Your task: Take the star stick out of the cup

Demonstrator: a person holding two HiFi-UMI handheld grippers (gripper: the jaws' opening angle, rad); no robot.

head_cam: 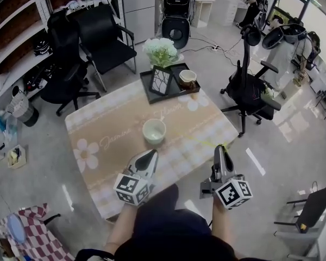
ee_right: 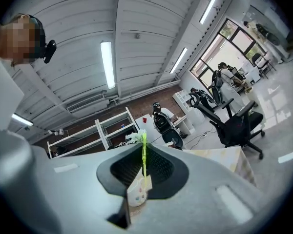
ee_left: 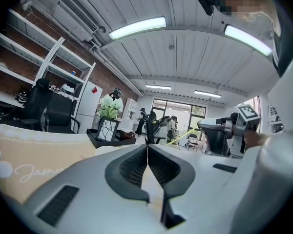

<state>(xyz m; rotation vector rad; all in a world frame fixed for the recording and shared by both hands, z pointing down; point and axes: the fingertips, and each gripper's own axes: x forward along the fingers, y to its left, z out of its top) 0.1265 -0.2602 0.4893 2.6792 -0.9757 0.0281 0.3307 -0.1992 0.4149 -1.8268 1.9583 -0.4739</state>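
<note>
The right claw [head_cam: 219, 149] is gripping the stick [ee_right: 144, 161]: its jaws are nearly together and are pinching the thin yellow-green rod between their ribbed pads. In the right gripper view the rod is running straight up the seam of the jaws and poking out past their tips. A pale piece with small coloured dots is sitting at the rod's lower end, back at the root of the jaws; whether that is the star I cannot tell. The stick is out of the cup [head_cam: 154, 131], which is standing upright near the middle of the bench [head_cam: 108, 140], well apart from the right claw. That claw is hovering over the bench's near right edge, to the right of the cup.

The left claw [ee_left: 147, 146] is holding nothing, with its jaws meeting edge to edge. In the head view it is hanging over the near side of the bench, just short of the cup and pointing towards it. In the left gripper view the right claw is showing at the right, with the yellow rod slanting out of it.

A tan cloth with white flower prints is covering the bench. At the far edge a dark tray [head_cam: 150, 91] is carrying a vase [head_cam: 161, 81] of pale flowers [head_cam: 161, 50] and a small bowl [head_cam: 187, 77] beside it. Black chairs [head_cam: 106, 37] are standing behind the bench at the left, and another chair [head_cam: 250, 88] is standing at the right.
</note>
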